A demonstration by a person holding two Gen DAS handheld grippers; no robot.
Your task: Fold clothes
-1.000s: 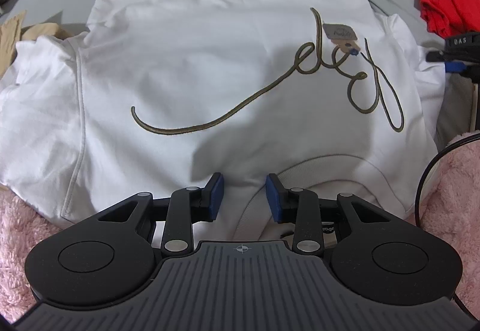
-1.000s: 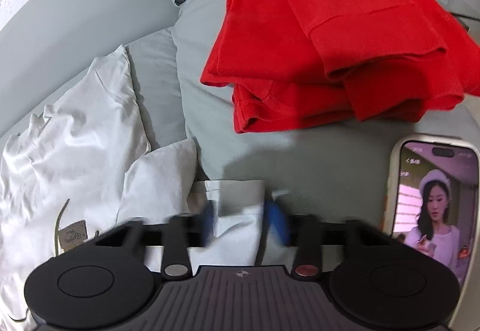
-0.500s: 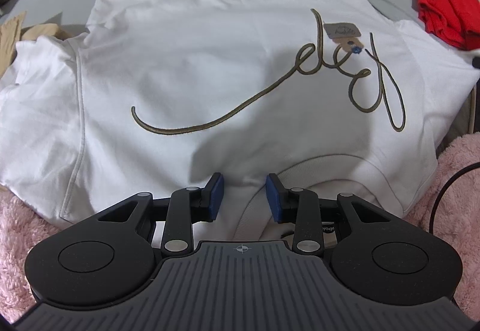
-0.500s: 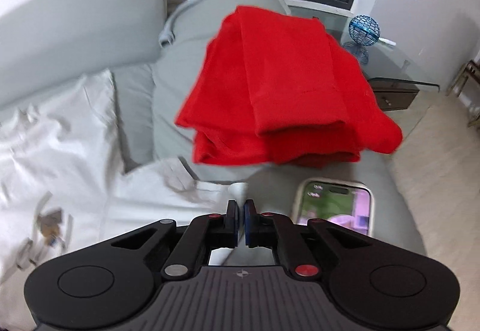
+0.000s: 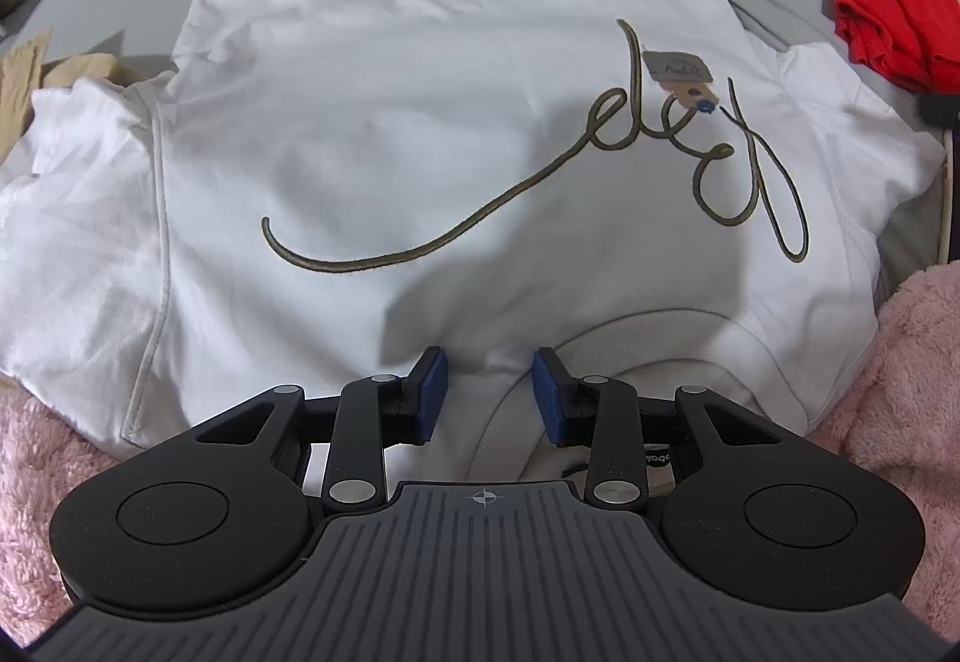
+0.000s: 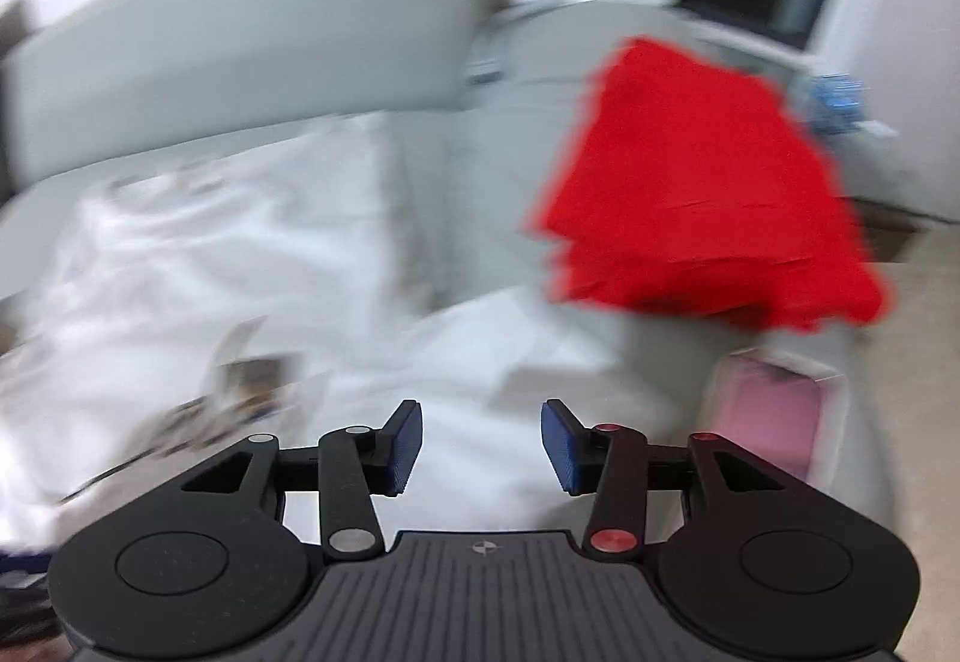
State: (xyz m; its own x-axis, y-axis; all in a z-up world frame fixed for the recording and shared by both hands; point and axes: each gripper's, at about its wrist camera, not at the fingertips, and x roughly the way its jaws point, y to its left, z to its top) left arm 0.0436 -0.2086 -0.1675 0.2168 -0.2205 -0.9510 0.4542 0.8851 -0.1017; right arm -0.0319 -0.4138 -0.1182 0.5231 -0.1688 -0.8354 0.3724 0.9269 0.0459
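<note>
White tee [image 5: 420, 92] lies flat on the bed, unfolded — both hand-held grippers, left [image 5: 489, 389] and right [image 6: 480, 443], released; a sleeve grab looks next.

The left wrist view looks forward over the left gripper [image 5: 489, 389] from just above the collar of the white sweatshirt [image 5: 420, 110], close to it, facing along its front. The right wrist view, motion-blurred, sits higher behind the right gripper [image 6: 480, 449], looking across the sweatshirt's sleeve side toward the grey sofa [image 6: 252, 62]. Both views share the sweatshirt and the red garment [image 6: 702, 194].
</note>
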